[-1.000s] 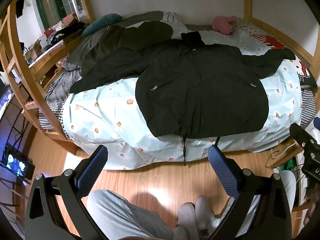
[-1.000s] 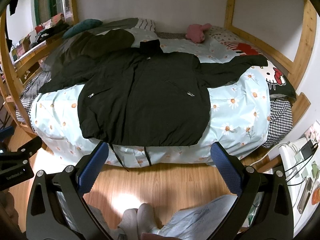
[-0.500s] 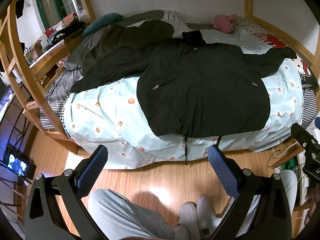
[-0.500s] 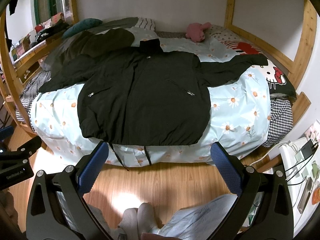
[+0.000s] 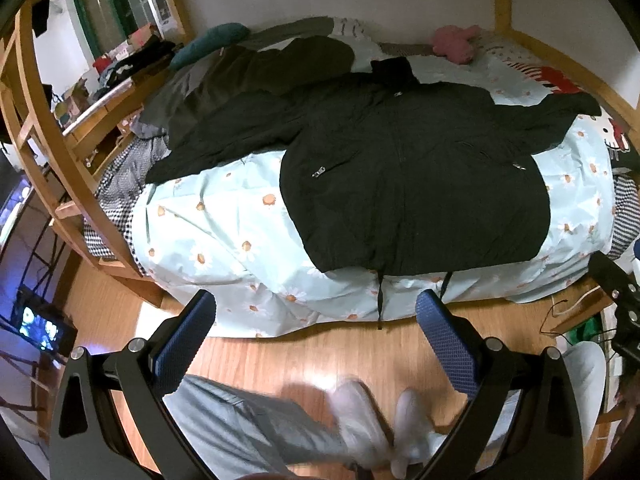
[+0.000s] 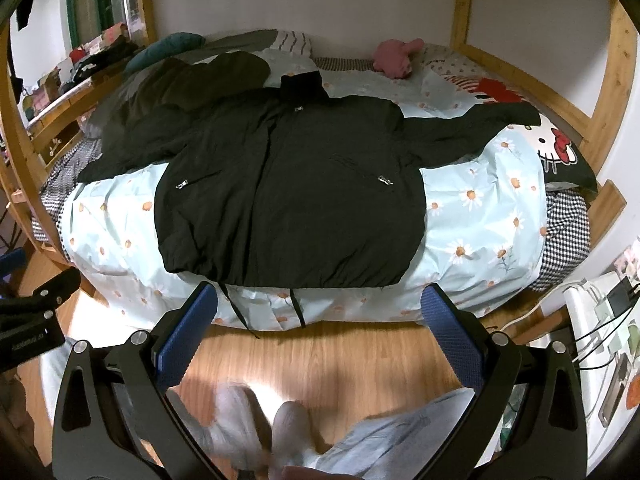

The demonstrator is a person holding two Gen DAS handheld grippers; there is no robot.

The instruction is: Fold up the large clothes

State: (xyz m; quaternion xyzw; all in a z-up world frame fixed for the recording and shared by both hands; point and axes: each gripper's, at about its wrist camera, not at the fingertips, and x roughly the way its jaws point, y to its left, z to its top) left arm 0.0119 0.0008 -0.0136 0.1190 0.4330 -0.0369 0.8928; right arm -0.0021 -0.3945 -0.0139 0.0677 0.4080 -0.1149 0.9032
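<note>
A large black zip-up jacket (image 5: 408, 184) lies flat, front up, on a light blue daisy-print bedsheet (image 5: 224, 224), sleeves spread to both sides; it also shows in the right wrist view (image 6: 288, 200). Its hem drawcords hang over the bed's front edge. My left gripper (image 5: 316, 320) is open and empty, held over the wooden floor short of the bed. My right gripper (image 6: 320, 312) is open and empty, also short of the bed's edge. Neither touches the jacket.
A dark olive garment (image 6: 192, 80) lies at the back left of the bed. A pink plush toy (image 6: 394, 58) and a Hello Kitty pillow (image 6: 556, 148) lie at the back right. Wooden bed posts (image 5: 52, 148) frame the bed. A white side table (image 6: 600, 344) with cables stands right.
Both grippers have moved slightly closer to the bed; the jacket sits a little lower and larger in view. My feet below are shifting. The jaws stay open.
</note>
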